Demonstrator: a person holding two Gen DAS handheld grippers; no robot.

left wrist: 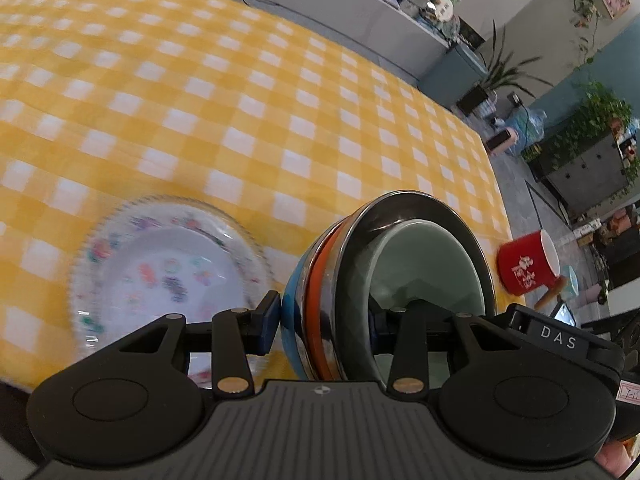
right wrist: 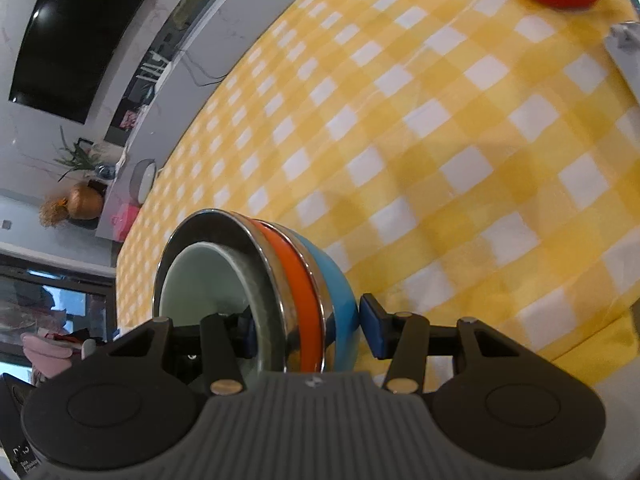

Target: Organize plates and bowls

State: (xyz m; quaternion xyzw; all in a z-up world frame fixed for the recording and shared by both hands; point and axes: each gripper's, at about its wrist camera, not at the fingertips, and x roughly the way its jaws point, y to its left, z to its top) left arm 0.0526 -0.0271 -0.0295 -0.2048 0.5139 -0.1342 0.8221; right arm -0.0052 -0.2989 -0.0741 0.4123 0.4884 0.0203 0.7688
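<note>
A lived-in home's living or dining room: ahead of the tools spreads a yellow-and-white checked tablecloth (left wrist: 248, 92), with a black wall-mounted television (right wrist: 76, 28) far left, leafy potted houseplants (left wrist: 592, 120) far right, and a long cluttered white shelf (left wrist: 400, 0) beyond.

L gripper (left wrist: 324, 320) clamps bowl stack (left wrist: 384, 280) beside floral plate (left wrist: 168, 276).
</note>
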